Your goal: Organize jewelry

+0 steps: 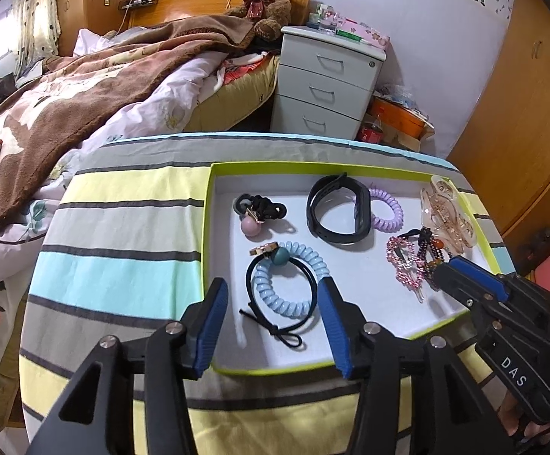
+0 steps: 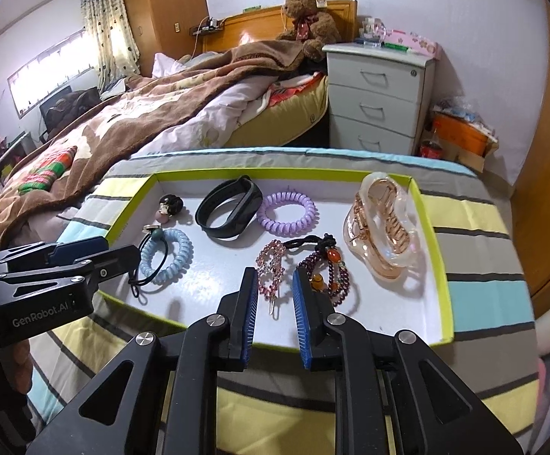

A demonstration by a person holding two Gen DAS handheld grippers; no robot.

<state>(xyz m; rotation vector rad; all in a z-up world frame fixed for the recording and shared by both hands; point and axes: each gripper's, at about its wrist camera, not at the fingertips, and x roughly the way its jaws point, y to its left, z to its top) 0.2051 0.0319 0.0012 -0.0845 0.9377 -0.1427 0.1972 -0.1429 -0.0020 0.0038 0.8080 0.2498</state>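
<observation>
Nearest us, our left claw point(image 1: 271, 326) stands open above the near left part of the lime-edged tray point(image 1: 313, 167), its blue pads either side of the light blue coil hair tie point(image 1: 290, 284) and the thin black elastic with a teal bead point(image 1: 279, 257) without touching them. Our right claw point(image 2: 273, 316) is parted only narrowly and empty, hovering at the near edge over the tail of the pink rhinestone barrette point(image 2: 271, 265), with the dark red bead bracelet point(image 2: 332, 276) just beside its right pad.

Farther in lie the black wristband point(image 2: 229, 208), the lilac coil hair tie point(image 2: 286, 214) touching it, a small black hair tie with a pink ball point(image 1: 254, 214) at the far left, and the clear amber claw clip point(image 2: 385, 227) along the right wall. The tray rests on a striped cloth over the tabletop point(image 1: 123, 227); beyond are the bed point(image 1: 85, 94) and a white drawer unit point(image 1: 324, 87).

We judge the task well along: every piece we see is already inside the tray and spread out singly, nothing is left on the cloth. What may remain is untangling the blue tie from the black elastic, or tidying spacing.
</observation>
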